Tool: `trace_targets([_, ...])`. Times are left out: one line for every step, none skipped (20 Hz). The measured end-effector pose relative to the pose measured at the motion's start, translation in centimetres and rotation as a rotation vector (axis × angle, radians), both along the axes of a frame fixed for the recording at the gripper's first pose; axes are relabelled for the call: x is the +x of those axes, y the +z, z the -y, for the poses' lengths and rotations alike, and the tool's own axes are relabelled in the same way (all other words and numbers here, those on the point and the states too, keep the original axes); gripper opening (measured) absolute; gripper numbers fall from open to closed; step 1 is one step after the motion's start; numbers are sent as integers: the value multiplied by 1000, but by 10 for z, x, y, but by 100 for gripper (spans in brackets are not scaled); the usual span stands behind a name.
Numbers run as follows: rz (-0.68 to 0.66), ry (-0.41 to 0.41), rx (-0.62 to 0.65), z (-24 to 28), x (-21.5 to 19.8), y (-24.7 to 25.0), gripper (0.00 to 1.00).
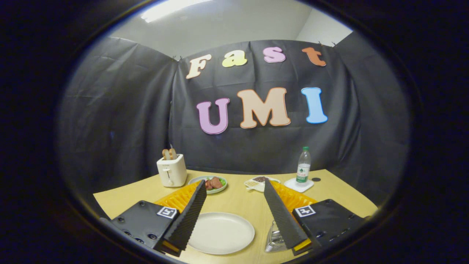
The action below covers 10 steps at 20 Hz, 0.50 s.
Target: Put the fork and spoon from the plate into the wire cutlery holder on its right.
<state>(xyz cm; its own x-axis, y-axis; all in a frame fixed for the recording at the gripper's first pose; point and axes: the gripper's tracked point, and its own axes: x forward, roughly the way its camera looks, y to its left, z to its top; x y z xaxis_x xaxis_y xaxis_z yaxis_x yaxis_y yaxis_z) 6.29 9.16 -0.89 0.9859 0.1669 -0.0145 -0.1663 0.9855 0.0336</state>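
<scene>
A white plate [221, 233] lies on the wooden table [238, 200] between my two fingers, toward their base. The part of it that I see is bare. To the plate's right stands a silvery wire cutlery holder [274, 240], partly hidden behind my right finger [280, 212]. What is inside it I cannot make out. My gripper [234, 182] is open wide above the table, with nothing between its fingers, and its tips reach past the plate's far rim.
Beyond the fingertips stand a white toaster [171, 171] with toast in it, a small plate of food [213, 183], a white divided dish [261, 182] and a water bottle [303, 165] on a white coaster [298, 185]. Black cloth walls close the table's far side.
</scene>
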Motion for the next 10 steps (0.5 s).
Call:
trace_targets([11, -3, 8, -2, -1, 2, 100])
trace_targets([23, -4, 16, -2, -4, 3, 100])
trace_targets([31, -6, 22, -3, -5, 3, 100])
trace_targets([33, -9, 25, -2, -6, 3, 100])
trace_targets([34, -15, 24, 1, -6, 2, 100])
trace_targets([34, -22, 20, 3, -7, 2, 100])
trace_targets([35, -27, 12, 4, -8, 2, 100])
trace_targets([36, -30, 4, 5, -10, 1, 100])
trace_targets([40, -32, -3, 4, -11, 2, 100])
trace_targets([44, -30, -14, 2, -12, 3, 100])
